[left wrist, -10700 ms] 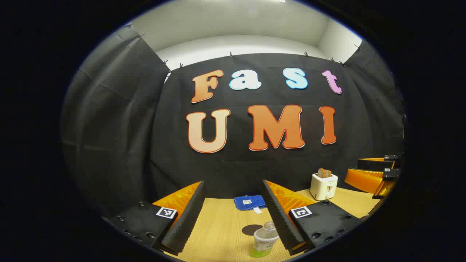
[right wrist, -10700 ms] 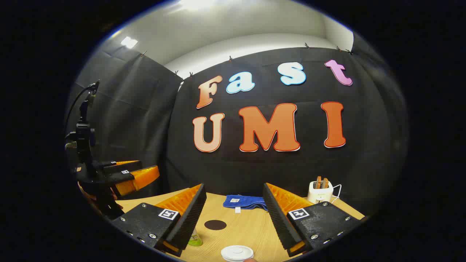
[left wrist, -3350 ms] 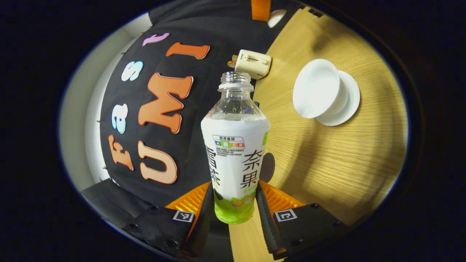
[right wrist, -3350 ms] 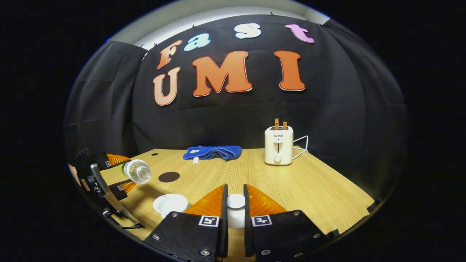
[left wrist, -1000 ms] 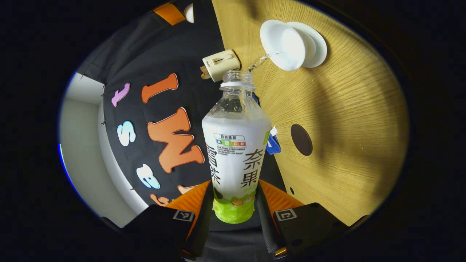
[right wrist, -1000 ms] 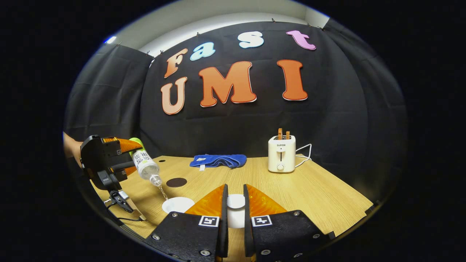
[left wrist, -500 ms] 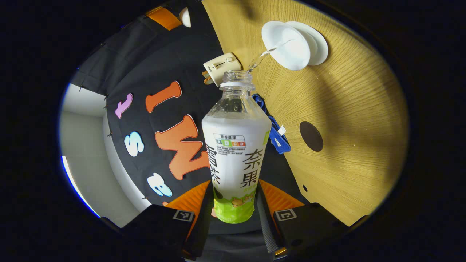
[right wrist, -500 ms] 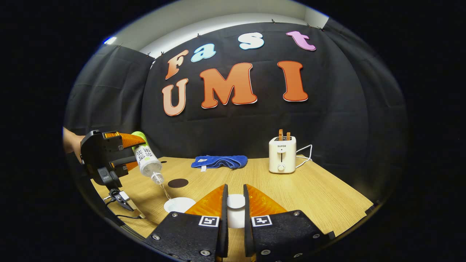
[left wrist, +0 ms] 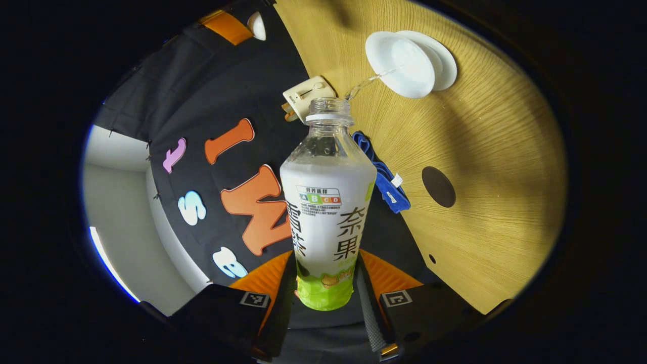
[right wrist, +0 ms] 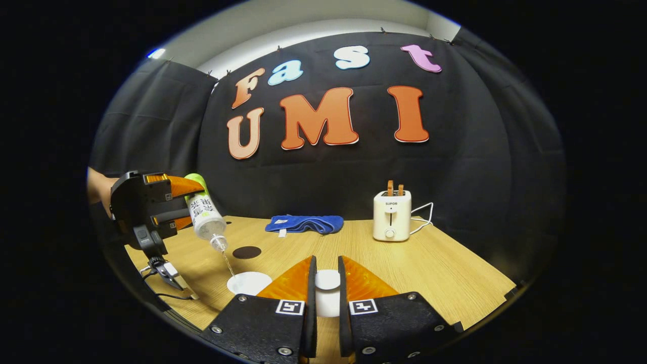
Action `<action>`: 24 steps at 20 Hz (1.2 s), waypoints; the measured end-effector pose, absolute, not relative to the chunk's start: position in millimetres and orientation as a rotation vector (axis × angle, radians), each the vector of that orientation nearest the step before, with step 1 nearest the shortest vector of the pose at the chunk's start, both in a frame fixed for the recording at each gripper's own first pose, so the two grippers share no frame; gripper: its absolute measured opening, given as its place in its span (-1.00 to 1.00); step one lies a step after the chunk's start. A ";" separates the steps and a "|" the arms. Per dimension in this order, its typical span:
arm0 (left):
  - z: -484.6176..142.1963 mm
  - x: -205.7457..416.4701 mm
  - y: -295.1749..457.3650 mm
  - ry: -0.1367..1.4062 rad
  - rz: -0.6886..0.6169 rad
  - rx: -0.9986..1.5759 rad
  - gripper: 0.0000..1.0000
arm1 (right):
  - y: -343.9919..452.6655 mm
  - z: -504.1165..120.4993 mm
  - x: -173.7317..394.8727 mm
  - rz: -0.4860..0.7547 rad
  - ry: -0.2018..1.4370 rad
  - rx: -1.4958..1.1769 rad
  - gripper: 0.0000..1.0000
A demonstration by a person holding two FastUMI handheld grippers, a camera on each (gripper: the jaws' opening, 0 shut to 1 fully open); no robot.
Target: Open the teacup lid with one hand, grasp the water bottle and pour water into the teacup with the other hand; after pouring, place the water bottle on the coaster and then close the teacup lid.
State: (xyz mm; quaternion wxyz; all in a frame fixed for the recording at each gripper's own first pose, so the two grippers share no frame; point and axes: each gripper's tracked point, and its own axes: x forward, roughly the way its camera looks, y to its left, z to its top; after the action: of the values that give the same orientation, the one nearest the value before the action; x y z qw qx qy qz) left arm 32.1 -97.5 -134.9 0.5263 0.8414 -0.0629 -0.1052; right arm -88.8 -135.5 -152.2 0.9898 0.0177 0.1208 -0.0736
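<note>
Pouring into the open teacup

Left tool [left wrist: 326, 288] pinches tilted water bottle [left wrist: 327, 212], streaming into teacup [left wrist: 399, 63] ahead; right tool [right wrist: 327, 298] pinches lid [right wrist: 327, 279] aside.

A wooden table [right wrist: 404, 268] fills the lower half of the right gripper view. A white teacup [right wrist: 247, 283] sits on it at the lower left, with a dark round coaster [right wrist: 246, 252] just above it in the frame. A folded blue cloth [right wrist: 305, 223] lies near the middle by the back edge, and a small white toaster [right wrist: 389, 216] stands to the right of the cloth, with its cord trailing to the right.
</note>
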 end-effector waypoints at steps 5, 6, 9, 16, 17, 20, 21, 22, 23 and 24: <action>-148.7 31.7 -105.9 -0.159 -0.283 2.016 0.31 | -135.4 -152.7 -89.4 -0.143 0.243 0.034 -0.64; -150.0 31.3 -108.7 -0.166 -0.290 2.020 0.32 | -134.9 -152.5 -89.8 -0.141 0.244 0.031 -0.64; -159.5 30.0 -114.4 -0.172 -0.311 2.018 0.32 | -132.1 -153.6 -92.3 -0.129 0.242 0.006 -0.64; -177.3 26.5 -125.0 -0.165 -0.342 1.983 0.25 | -124.1 -154.0 -91.4 -0.101 0.242 -0.006 -0.64; -180.8 26.3 -124.6 -0.157 -0.348 1.972 0.25 | -123.9 -154.5 -92.3 -0.101 0.244 -0.003 -0.64; -187.3 25.0 -122.2 -0.127 -0.355 1.927 0.25 | -120.9 -156.0 -91.3 -0.094 0.248 0.013 -0.64; -190.6 23.8 -119.5 -0.108 -0.355 1.900 0.25 | -120.4 -155.6 -90.8 -0.092 0.247 0.016 -0.64; -193.7 21.4 -117.5 -0.086 -0.351 1.866 0.31 | -119.5 -156.0 -89.7 -0.091 0.249 0.014 -0.64; -197.7 17.4 -117.0 -0.066 -0.357 1.820 0.31 | -119.0 -156.5 -89.8 -0.092 0.252 0.009 -0.65; -203.1 15.7 -118.8 -0.046 -0.369 1.777 0.22 | -118.5 -157.9 -88.4 -0.093 0.257 0.004 -0.64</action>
State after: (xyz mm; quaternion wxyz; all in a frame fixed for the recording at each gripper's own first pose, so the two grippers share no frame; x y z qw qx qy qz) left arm 15.7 -118.8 -203.1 0.6156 0.7713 -0.0198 -0.1604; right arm -88.4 -118.5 -157.9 0.9907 0.0018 0.1280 -0.0465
